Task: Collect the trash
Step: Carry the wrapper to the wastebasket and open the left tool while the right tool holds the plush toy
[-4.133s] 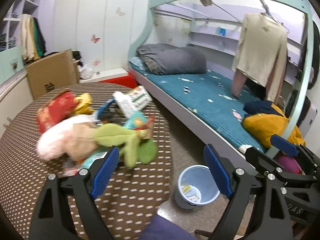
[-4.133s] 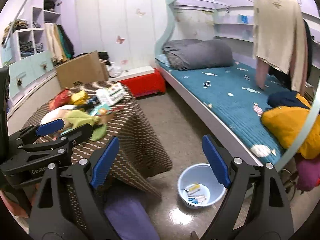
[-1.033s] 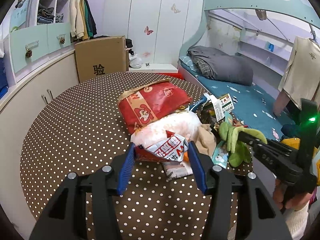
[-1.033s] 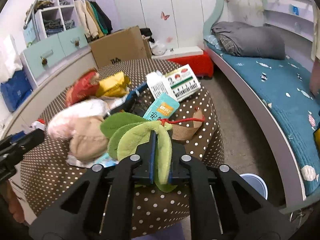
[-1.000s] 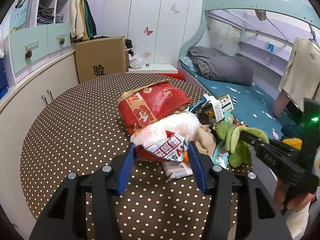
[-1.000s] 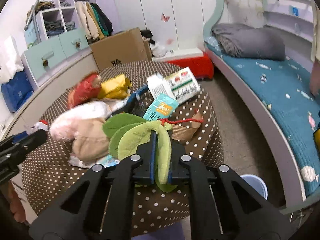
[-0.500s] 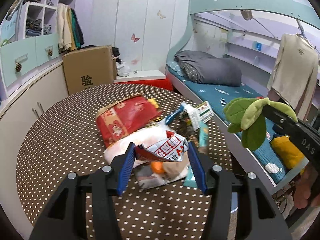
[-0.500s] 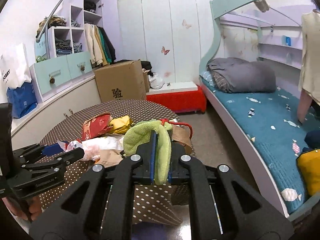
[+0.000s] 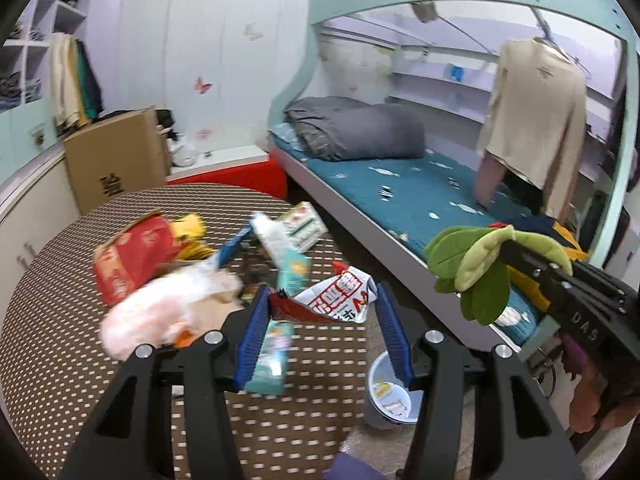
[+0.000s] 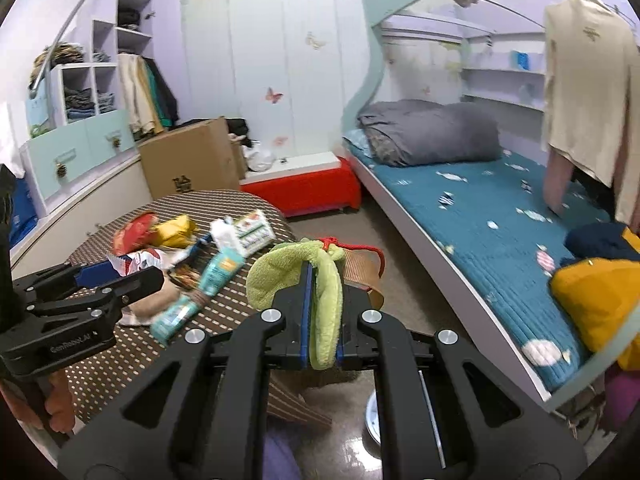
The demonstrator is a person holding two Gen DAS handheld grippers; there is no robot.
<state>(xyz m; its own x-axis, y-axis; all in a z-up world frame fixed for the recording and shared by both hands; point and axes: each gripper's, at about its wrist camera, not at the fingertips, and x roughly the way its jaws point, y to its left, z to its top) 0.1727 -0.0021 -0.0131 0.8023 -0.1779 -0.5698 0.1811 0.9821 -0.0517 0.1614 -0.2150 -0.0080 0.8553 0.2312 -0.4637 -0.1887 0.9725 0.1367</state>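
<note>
A: My left jaws stand about half apart, and that gap is filled: my left gripper (image 9: 324,320) has its blue pads pressed on a crumpled red-and-white snack wrapper (image 9: 340,298), held up clear of the table (image 9: 60,380).

B: And your right?

A: My right gripper (image 10: 322,320) is squeezed almost fully closed on a green plush toy (image 10: 296,272). Its leaf-shaped flaps flop over the fingertips, and a red cord (image 10: 360,248) trails off the top.

B: Where is the bin?

A: The light blue bin (image 9: 390,394) sits on the floor just past the table edge, below and a little right of the wrapper, between the table and the bed (image 9: 420,184). Some scraps lie inside it.

B: What is on the table?

A: A red bag (image 9: 132,256), a pale pink fluffy lump (image 9: 156,312), a teal packet (image 9: 270,360) just under my left pad, a white carton (image 9: 276,240) and a yellow wrapper (image 10: 174,230). The pile is blurred in my left view.
</note>
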